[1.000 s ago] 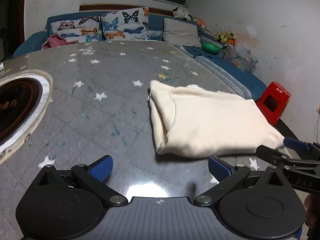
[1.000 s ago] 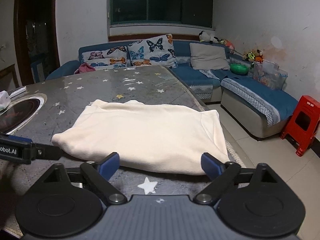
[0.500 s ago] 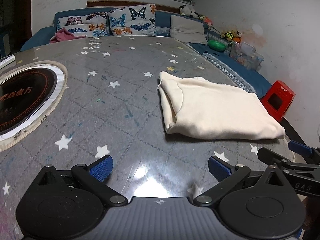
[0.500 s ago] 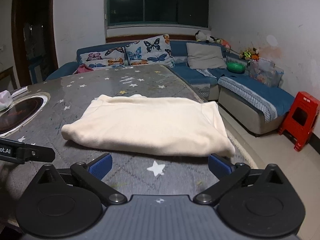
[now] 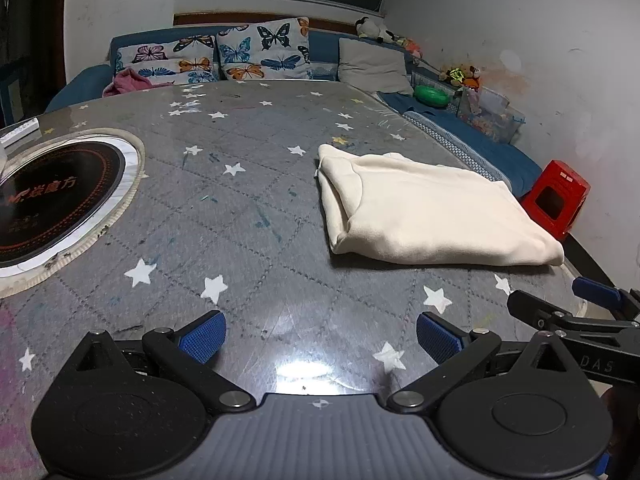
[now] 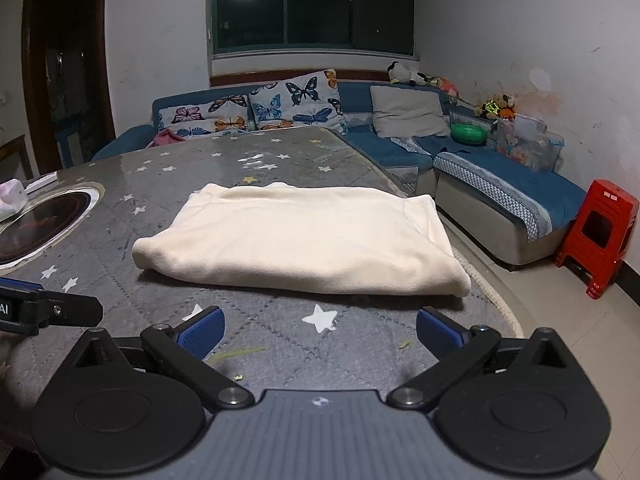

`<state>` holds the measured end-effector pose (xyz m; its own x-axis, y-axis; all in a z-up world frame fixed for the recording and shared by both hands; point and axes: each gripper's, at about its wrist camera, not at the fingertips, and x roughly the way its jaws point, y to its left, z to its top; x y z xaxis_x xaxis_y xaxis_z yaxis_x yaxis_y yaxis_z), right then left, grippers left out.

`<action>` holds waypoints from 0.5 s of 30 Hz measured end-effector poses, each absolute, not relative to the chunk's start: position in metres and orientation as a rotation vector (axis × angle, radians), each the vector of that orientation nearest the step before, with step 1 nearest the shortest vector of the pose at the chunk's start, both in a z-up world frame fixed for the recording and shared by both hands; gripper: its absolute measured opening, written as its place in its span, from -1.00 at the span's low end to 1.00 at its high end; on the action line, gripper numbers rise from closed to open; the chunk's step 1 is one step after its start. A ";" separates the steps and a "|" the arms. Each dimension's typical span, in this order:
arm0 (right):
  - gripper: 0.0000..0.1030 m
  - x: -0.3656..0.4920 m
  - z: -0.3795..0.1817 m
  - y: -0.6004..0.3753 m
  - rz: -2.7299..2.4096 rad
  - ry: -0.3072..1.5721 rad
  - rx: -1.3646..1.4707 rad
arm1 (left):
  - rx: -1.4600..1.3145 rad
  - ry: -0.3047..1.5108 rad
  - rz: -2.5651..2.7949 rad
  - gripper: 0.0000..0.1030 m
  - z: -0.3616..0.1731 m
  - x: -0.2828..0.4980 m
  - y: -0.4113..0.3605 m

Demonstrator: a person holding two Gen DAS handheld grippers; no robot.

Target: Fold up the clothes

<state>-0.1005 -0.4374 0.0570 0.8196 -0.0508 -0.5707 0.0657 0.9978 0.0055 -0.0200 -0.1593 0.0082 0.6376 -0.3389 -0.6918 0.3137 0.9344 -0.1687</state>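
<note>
Lying folded near the table [image 5: 256, 208] edge, the cream garment [image 6: 304, 236] is being left untouched; left gripper [image 5: 320, 334] and right gripper [image 6: 320, 330] are being held spread, empty; folding appears essentially done.

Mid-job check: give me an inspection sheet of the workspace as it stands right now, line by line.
Surface: grey star-print table, glossy, with an inset round cooktop at the left.
Job's things: cream garment folded into a neat rectangle, lying flat near the table's right edge.
Clutter: white tissue pack by the cooktop; small green scraps near the front edge.
Grippers: left gripper and right gripper both open, empty, short of the garment.
Cables: nothing seen.
Surroundings: blue sofa with butterfly cushions, red stool, dark window.
</note>
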 end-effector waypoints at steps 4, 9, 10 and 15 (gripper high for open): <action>1.00 -0.104 0.059 -0.435 -0.058 0.598 0.022 | -0.033 0.792 -0.377 1.00 0.008 -0.025 -0.159; 1.00 -0.108 0.060 -0.433 -0.054 0.589 0.020 | -0.023 0.783 -0.383 1.00 0.010 -0.030 -0.160; 1.00 -0.109 0.060 -0.433 -0.053 0.586 0.020 | -0.022 0.781 -0.383 1.00 0.010 -0.031 -0.161; 1.00 -0.113 0.062 -0.431 -0.049 0.574 0.022 | -0.019 0.759 -0.381 1.00 0.013 -0.035 -0.161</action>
<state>-0.1130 -0.4314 0.0623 0.8387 -0.0401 -0.5431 0.0524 0.9986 0.0071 -0.0346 -0.1609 0.0125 0.6609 -0.3436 -0.6672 0.3301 0.9315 -0.1527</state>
